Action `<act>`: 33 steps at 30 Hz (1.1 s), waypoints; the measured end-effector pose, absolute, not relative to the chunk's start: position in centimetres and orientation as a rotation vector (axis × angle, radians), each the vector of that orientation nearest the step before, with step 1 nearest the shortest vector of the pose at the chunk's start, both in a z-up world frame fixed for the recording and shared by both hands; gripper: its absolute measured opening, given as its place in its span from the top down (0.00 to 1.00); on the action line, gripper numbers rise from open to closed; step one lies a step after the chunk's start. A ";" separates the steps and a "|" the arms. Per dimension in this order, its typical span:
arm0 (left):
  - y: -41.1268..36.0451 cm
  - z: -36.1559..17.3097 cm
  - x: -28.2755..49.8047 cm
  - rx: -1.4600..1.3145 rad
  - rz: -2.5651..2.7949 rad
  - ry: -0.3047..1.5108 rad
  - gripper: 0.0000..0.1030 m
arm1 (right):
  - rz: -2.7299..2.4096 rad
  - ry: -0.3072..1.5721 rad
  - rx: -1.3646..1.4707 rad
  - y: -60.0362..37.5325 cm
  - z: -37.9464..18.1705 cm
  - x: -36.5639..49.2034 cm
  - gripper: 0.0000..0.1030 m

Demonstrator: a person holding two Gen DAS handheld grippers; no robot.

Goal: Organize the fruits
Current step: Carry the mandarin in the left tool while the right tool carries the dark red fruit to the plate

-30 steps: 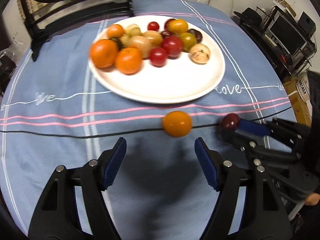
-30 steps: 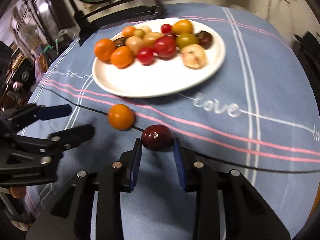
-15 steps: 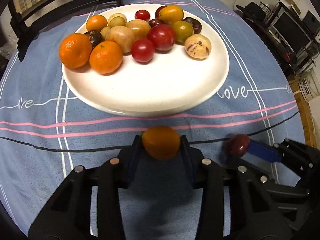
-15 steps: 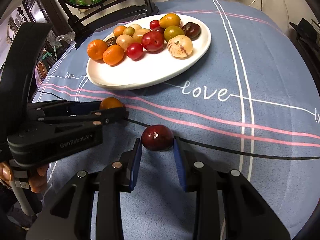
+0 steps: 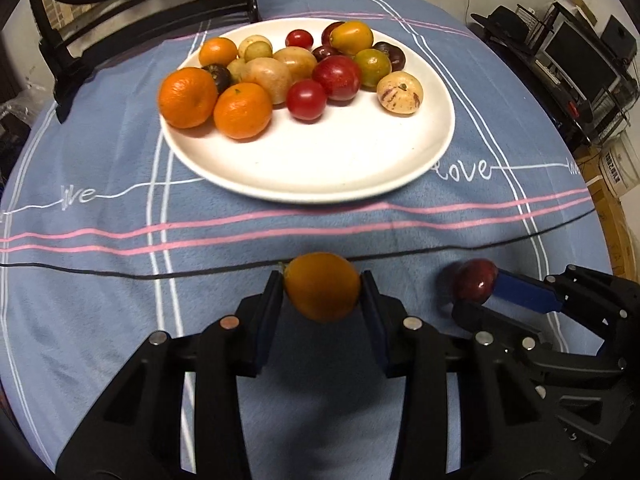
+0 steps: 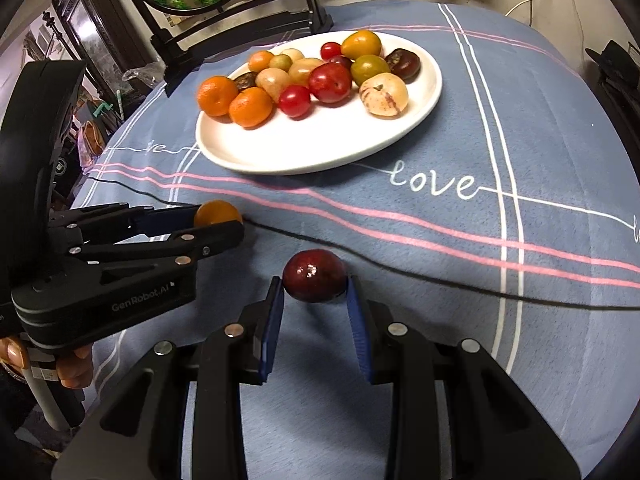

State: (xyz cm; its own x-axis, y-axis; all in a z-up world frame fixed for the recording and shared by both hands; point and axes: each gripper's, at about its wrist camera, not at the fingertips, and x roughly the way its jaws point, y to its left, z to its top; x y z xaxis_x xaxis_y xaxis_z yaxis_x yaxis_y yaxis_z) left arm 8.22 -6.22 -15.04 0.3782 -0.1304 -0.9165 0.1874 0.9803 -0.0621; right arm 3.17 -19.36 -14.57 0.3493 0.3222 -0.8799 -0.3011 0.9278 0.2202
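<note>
White script on the blue cloth (image 6: 520, 128) reads "love" (image 6: 434, 182), right of the plate; the same word (image 5: 464, 169) shows in the left view (a second instance at left is partly legible). The left gripper (image 6: 218, 226) body bears "GenRobot.AI" (image 6: 145, 300).

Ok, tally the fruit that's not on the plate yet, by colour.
Orange fruit: 1, in the left hand-held gripper
Dark red fruit: 1, in the right hand-held gripper
Total: 2
</note>
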 end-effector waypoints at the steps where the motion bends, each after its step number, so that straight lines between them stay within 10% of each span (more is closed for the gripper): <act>1: -6.1 -14.9 7.9 0.056 -0.203 1.163 0.61 | 0.408 1.146 0.019 -19.1 -14.5 2.9 0.69; 33: -4.6 -3.1 6.5 0.082 -0.226 0.917 0.61 | 0.451 0.875 0.005 -17.3 -2.7 2.9 0.69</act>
